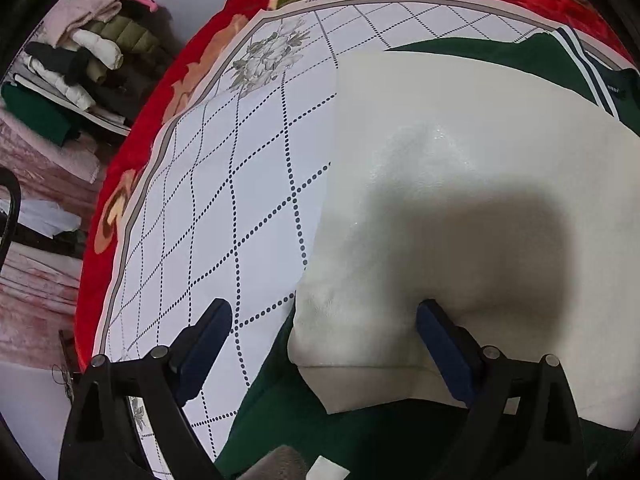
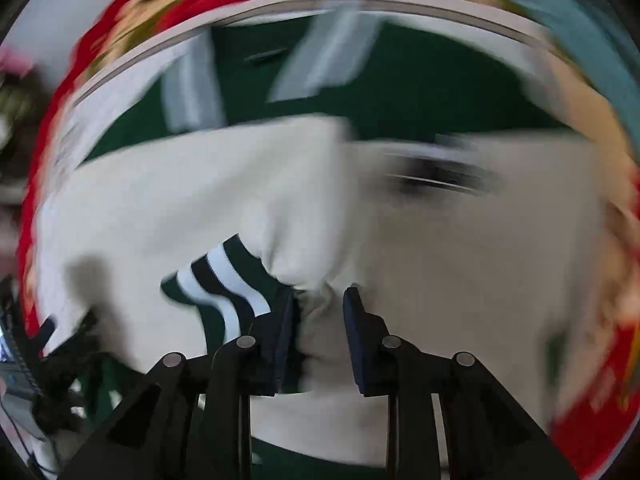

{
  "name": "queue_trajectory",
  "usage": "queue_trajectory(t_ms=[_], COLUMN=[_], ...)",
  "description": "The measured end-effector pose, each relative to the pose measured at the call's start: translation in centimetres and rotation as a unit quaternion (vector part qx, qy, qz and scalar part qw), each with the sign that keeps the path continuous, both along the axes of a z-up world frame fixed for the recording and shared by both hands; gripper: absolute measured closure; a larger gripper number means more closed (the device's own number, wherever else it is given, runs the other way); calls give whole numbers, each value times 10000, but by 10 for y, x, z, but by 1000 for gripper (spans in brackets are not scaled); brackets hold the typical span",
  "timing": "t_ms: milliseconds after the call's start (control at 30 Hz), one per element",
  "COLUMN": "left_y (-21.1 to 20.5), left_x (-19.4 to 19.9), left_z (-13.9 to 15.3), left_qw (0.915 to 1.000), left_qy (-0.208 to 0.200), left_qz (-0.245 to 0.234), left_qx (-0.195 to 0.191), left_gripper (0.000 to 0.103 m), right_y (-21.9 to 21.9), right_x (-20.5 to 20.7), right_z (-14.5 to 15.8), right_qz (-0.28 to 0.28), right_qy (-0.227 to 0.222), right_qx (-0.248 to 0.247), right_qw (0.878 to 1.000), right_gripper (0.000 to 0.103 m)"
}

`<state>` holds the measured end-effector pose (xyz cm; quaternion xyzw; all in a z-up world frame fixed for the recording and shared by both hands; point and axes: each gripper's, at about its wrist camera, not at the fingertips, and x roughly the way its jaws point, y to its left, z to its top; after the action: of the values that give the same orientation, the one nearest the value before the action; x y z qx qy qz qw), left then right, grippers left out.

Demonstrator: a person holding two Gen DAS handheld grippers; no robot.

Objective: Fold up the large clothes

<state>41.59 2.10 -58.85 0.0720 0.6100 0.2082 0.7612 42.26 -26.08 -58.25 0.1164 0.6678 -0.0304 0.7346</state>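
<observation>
Green and cream jacket spread over the checked sheet, cream panel up. Left gripper jaws wide, straddling the panel's edge at 6 o'clock, nothing pinched. Right gripper jaws narrow, bunched cream fabric between them; striped cuff at 9 o'clock of it.

The jacket lies spread on a sheet that covers a blanket. To the left, beyond the blanket's edge, a pile of clothes sits apart.

Both wrist views close above jacket
</observation>
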Motion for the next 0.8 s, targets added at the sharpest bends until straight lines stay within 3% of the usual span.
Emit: queue_trajectory(t_ms=[133,200,233,300,333,433,467,533,567,600,633,667,733,800], left_y=[1,-1,-2,-7,-10,-22,-27,-39,-44,-52,-56,-59,-63,-71], left_x=[4,4,5,5,5,7,7,11,14,17,19,22,22,18], left_z=[-2,1,3,14,20,40,45,52,52,50,48,46,49,54], left_qw=[9999,9999,9999,9999,9998,9990,9986,9976,9972,9969,9969,9972,9971,9963], left_qy=[36,47,50,-44,-115,-366,-424,-520,-511,-478,-431,-363,-400,-479], left_qz=[-49,-47,-50,-80,-112,-264,-319,-452,-539,-613,-647,-660,-641,-715], left_qx=[80,126,140,97,73,72,73,48,40,85,77,44,-56,-82], left_gripper=[7,7,7,8,8,8,8,8,7,7,7,7,7,8], right_y=[-94,-130,-145,-161,-166,-159,-153,-133,-123,-119,-107,-101,-104,-115], right_x=[-47,-69,-80,-91,-94,-81,-71,-49,-35,-29,-20,-15,-23,-34], right_z=[7,9,12,22,30,39,37,25,10,-4,-20,-29,-25,-7], right_qz=[-1315,-1901,-2195,-2565,-2695,-2571,-2391,-2004,-1744,-1545,-1265,-1121,-1310,-1421], right_qy=[373,474,423,260,17,-582,-703,-741,-544,-334,-106,58,25,-112], right_qx=[-105,156,367,536,662,1248,1414,1588,1591,1628,1637,1477,1687,1419], right_qw=[9906,9805,9740,9647,9607,9565,9581,9639,9702,9739,9783,9826,9769,9796], right_gripper=[72,70,67,51,49,41,31,27,27,31,46,94,93,93])
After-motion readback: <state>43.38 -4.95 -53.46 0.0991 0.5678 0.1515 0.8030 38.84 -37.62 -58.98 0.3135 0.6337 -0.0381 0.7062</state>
